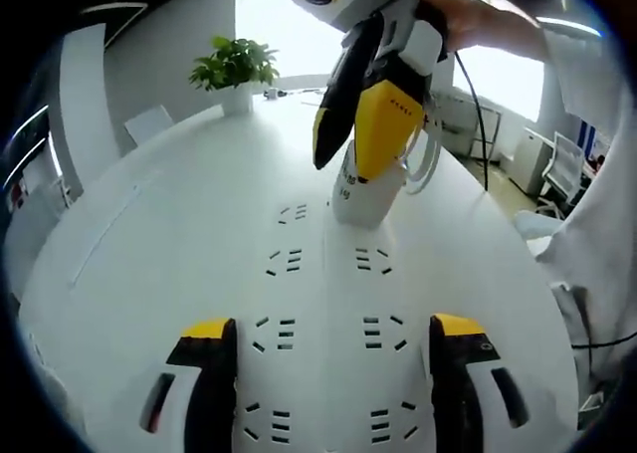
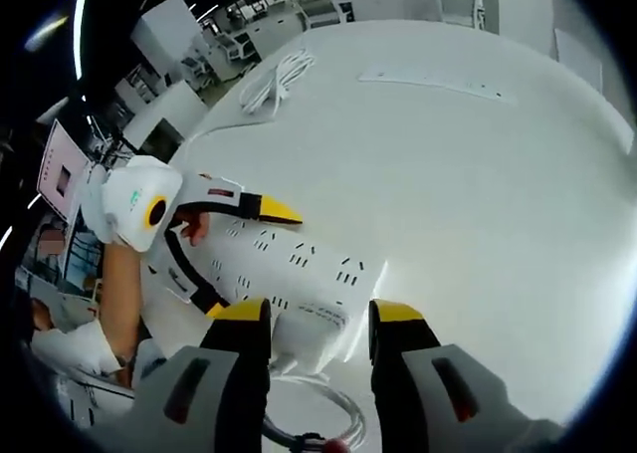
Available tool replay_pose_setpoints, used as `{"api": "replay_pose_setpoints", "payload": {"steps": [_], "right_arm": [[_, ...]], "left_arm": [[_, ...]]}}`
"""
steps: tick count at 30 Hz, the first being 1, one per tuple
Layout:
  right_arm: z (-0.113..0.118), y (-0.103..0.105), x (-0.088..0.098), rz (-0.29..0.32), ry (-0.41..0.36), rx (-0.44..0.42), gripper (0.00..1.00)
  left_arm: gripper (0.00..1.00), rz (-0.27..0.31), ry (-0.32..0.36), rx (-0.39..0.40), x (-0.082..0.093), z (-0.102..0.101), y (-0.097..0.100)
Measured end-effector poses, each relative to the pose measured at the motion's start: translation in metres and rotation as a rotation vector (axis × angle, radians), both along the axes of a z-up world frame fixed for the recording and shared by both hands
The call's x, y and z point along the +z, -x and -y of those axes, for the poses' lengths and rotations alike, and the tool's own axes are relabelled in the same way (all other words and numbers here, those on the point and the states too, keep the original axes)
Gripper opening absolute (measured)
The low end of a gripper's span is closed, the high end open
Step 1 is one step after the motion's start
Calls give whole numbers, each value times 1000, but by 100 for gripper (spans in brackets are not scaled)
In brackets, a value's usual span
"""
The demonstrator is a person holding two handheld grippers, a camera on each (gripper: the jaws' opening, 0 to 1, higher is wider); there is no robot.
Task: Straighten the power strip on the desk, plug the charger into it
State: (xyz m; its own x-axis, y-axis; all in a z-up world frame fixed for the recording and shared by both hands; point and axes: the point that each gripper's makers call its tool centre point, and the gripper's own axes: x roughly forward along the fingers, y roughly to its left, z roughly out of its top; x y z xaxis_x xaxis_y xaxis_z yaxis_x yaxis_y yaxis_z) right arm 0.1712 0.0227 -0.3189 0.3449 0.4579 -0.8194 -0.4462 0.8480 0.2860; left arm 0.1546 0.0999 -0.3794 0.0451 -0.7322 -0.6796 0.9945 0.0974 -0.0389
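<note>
Potted plant [image 1: 235, 70] beyond power strip [image 1: 328, 314].

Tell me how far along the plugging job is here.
Done: the power strip lies lengthwise between the left claw tips. In hand: the right claw grips the white charger, set upright on the strip's far sockets. Left: whether it is fully seated cannot be told; release follows.

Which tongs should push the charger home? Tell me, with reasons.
Right. The right tongs are shut on the charger, which stands on the power strip. The left tongs straddle the strip's near end, open, well placed to steady it.
</note>
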Motion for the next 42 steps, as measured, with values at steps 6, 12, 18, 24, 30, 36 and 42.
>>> {"api": "replay_pose_setpoints", "payload": {"steps": [6,12,18,24,30,36,42], "right_arm": [[0,4,11,105,2,67,38],[3,-7,29,349,10,155,41],[8,-7,50,472,-77,152,44],[18,-1,71,559,-129,141,50],[19,23,90,650,-211,143,55],[15,46,88,664,-287,153,74],[21,61,79,689,-281,159,80]], "left_arm": [[85,17,41,-2,8,0,7],[85,-29,156,25,19,2,10],[90,-17,224,80,28,-3,15],[93,-1,259,125,35,-10,24],[96,2,299,192,42,-22,29],[96,-13,382,274,55,-32,44],[96,-29,411,357,54,-43,57]]}}
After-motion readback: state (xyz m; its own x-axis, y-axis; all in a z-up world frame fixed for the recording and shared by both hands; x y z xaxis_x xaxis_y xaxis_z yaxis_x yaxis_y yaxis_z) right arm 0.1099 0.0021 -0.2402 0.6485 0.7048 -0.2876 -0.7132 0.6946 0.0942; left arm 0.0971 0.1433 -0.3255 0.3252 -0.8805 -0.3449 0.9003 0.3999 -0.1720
